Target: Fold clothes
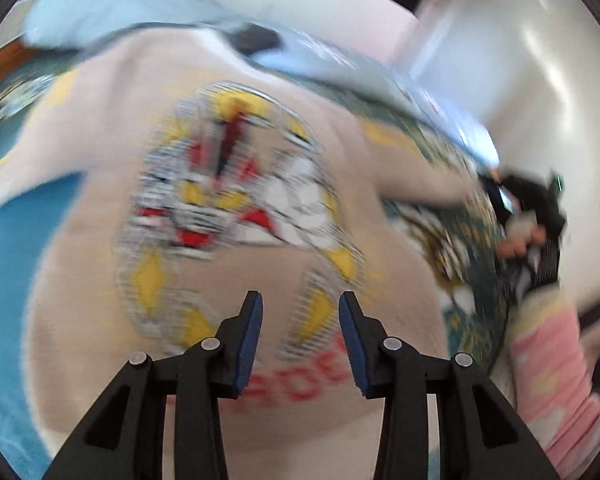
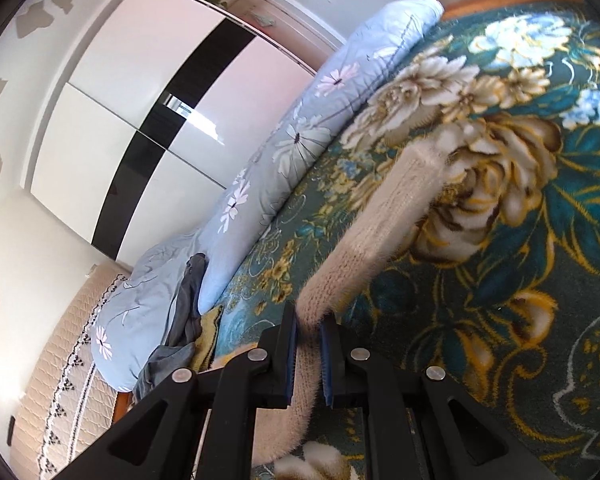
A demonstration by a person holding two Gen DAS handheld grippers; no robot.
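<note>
A beige knit sweater [image 1: 228, 272] with a red, yellow and white cartoon print lies spread on the bed, filling the blurred left wrist view. My left gripper [image 1: 301, 304] is open and empty just above its lower part. In the right wrist view my right gripper [image 2: 309, 322] is shut on the beige sleeve [image 2: 396, 208], which stretches away over the floral blanket [image 2: 520, 240]. The right gripper also shows at the right edge of the left wrist view [image 1: 536, 220], at the sleeve end.
A light blue flowered quilt [image 2: 284, 152] lies rolled along the far side of the bed, with a grey garment [image 2: 184, 320] on it. A white and black wardrobe [image 2: 152, 128] stands behind. A pink-sleeved arm [image 1: 552, 376] is at the right.
</note>
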